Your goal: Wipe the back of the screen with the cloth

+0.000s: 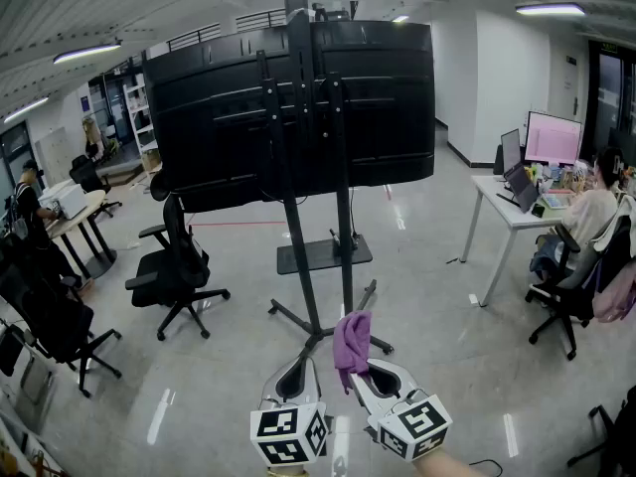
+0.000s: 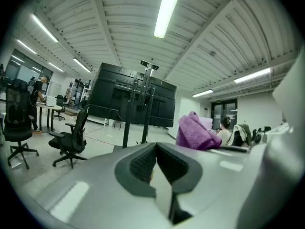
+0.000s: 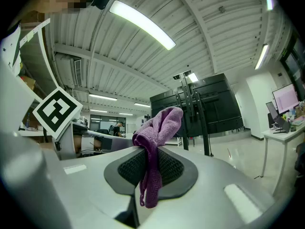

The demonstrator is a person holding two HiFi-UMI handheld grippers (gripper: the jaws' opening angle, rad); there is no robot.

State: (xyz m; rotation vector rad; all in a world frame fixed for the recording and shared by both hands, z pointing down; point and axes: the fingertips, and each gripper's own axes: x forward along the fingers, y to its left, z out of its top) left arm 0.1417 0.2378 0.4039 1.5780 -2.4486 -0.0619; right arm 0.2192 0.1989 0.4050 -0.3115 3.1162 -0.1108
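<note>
The big black screen (image 1: 288, 102) stands with its back toward me on a wheeled floor stand (image 1: 323, 256); it also shows far off in the left gripper view (image 2: 131, 101) and the right gripper view (image 3: 209, 109). My right gripper (image 1: 360, 369) is low in the head view, shut on a purple cloth (image 1: 351, 344) that sticks up from its jaws (image 3: 157, 137). My left gripper (image 1: 294, 378) sits just left of it, jaws shut with nothing between them (image 2: 155, 168). Both are well short of the screen.
A black office chair (image 1: 179, 271) stands left of the stand, more chairs (image 1: 50, 316) at far left. A white desk (image 1: 517, 217) with monitors and a seated person (image 1: 586, 227) is on the right. Glossy floor lies between me and the stand.
</note>
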